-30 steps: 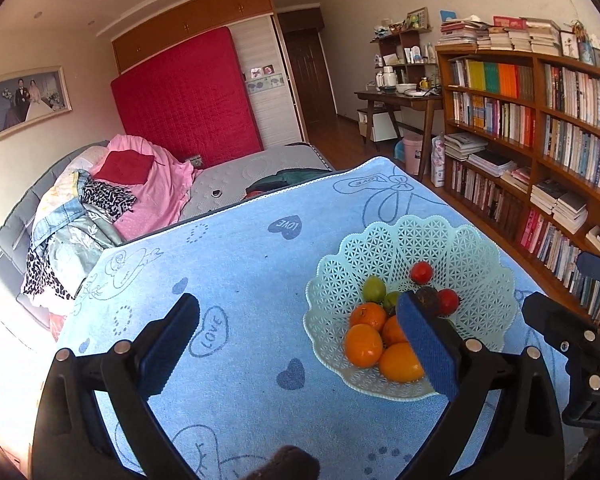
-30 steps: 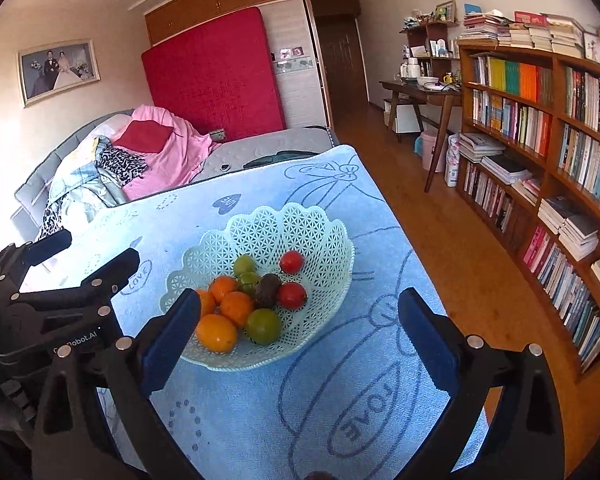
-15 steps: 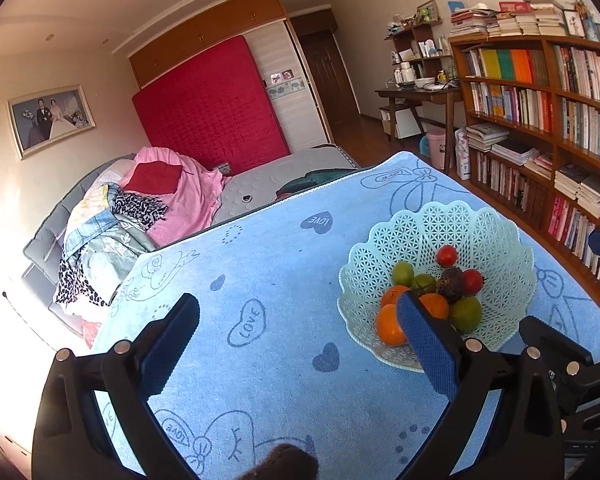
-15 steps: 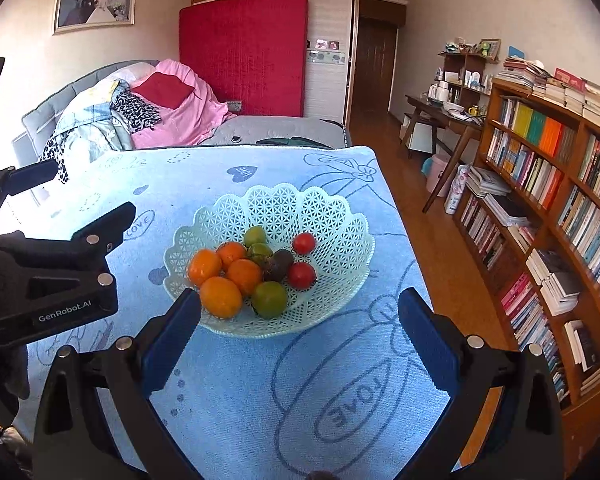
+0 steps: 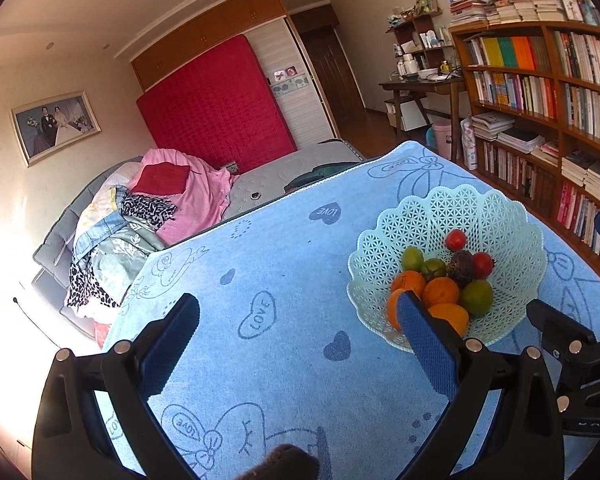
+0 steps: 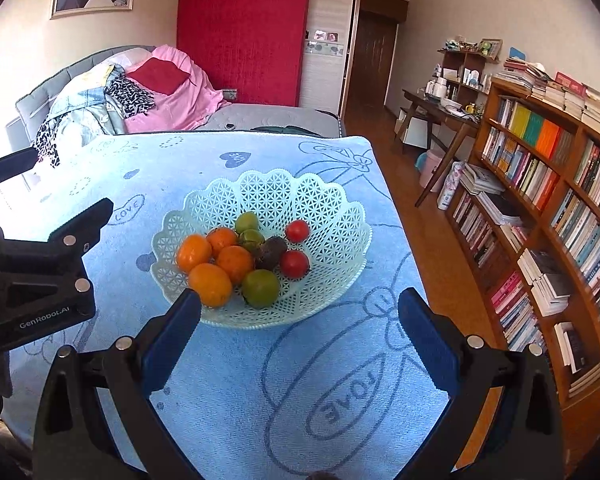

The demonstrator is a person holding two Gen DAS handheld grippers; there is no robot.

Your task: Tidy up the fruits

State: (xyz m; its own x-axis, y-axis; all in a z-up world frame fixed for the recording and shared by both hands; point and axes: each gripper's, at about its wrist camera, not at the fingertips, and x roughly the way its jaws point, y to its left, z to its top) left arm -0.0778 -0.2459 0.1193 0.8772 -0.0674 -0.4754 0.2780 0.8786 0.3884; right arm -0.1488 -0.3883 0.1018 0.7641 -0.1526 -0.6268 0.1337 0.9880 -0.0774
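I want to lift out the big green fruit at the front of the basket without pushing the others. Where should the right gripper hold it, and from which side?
Likely from above with the open right gripper, gripping across the big green fruit's round middle. An orange touches its left side, so one finger should enter carefully there; the basket side is freer.

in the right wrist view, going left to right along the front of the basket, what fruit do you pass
orange at the left edge → front orange → big green fruit → red fruit, all inside the lattice basket.
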